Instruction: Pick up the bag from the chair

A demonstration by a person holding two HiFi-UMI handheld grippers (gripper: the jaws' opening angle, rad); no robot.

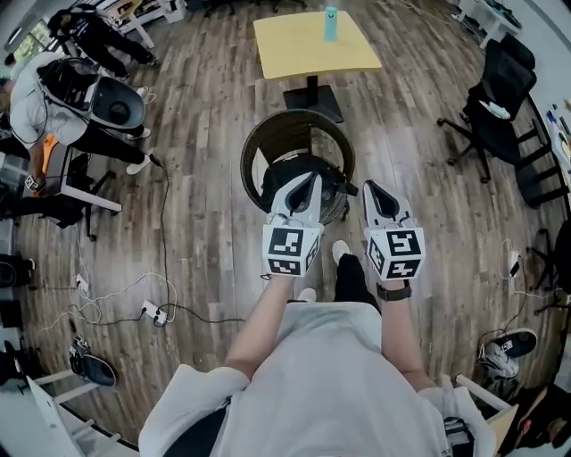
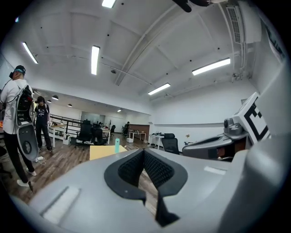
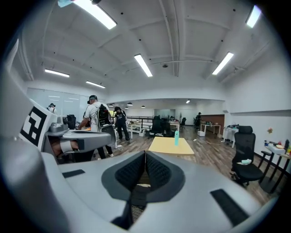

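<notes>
Bag: the bag [image 1: 334, 186] is black and lies in the seat of the round chair [image 1: 268, 130], just ahead of my feet. Part of it is hidden under my left tool in the head view.
Left hand-held gripper: the left hand-held gripper [image 2: 144, 154] hangs over the bag with its jaws closed tip to tip and nothing in them. Only floor shows through the slit behind the tips.
Right hand-held gripper: the right hand-held gripper [image 3: 144, 157] is just right of the other, over the chair's right side. Its jaws are also pressed together and empty.
Far side: a yellow table [image 1: 294, 54] with a bottle [image 1: 331, 22] stands well apart from the chair.
Stage: I judge this to be the approach, with no contact with the bag.
Risk, jaws: if I go down with the tips closed I would only push the bag into the seat, so they must open first.
Risk, grip: the bag looks soft and dark, so I cannot pick out a handle for certain. A pinch of loose fabric could slip out on the lift.
Risk, chair: the raised rim curves close round the bag, so a low or slanted reach could knock it or snag the bag coming out.
</notes>
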